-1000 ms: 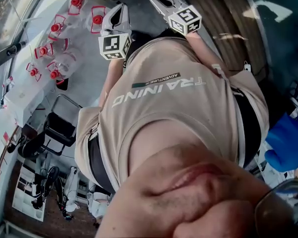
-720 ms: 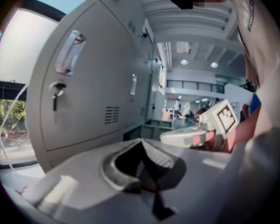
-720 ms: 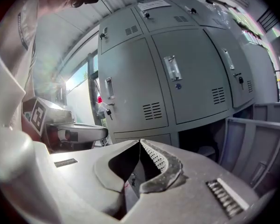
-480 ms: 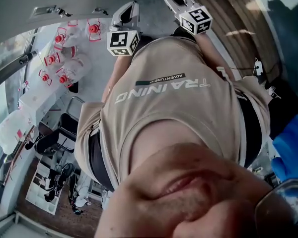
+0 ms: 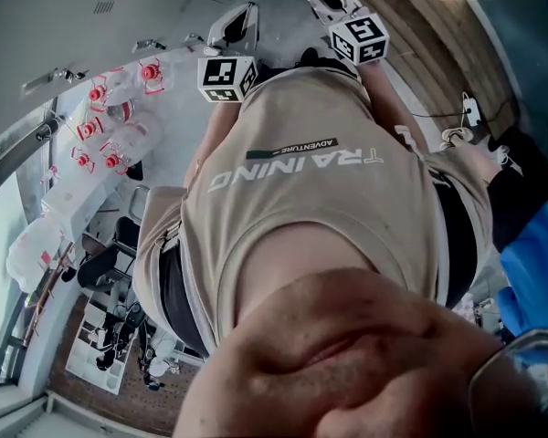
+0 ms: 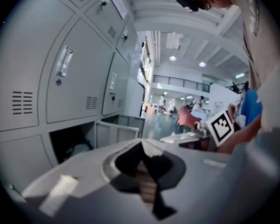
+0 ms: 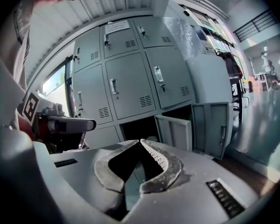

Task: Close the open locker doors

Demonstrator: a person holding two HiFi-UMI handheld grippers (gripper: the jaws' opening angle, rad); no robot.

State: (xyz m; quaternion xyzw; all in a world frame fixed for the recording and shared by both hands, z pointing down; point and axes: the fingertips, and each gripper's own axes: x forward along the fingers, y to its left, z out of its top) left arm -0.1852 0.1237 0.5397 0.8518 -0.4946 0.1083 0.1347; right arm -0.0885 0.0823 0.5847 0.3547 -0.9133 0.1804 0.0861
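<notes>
Both hand-held grippers were raised in front of the person's beige shirt (image 5: 320, 199), pointing toward a bank of grey lockers (image 7: 130, 78). The right gripper (image 7: 140, 142) had its jaws pressed tip to tip with nothing between them. Beyond those tips, and well apart from them, part of the bank's bottom row stood open. A small open door (image 7: 175, 131) hung just right of the tips' line, swung out beside a dark compartment (image 7: 137, 126), and a taller open door (image 7: 215, 127) stood farther right. The locker doors above them were closed flat. The left gripper (image 6: 141, 144) likewise had its jaws together and held nothing. In its view the lockers ran along the left side, and a low open door (image 6: 115, 133) lay ahead and to the left of the jaw tips, next to a dark opening (image 6: 70, 143), with the gripper clear of it. In the head view the two grippers showed side by side at the top, marker cubes toward the camera, and red-capped bottles (image 5: 110, 108) lay off to the left.
</notes>
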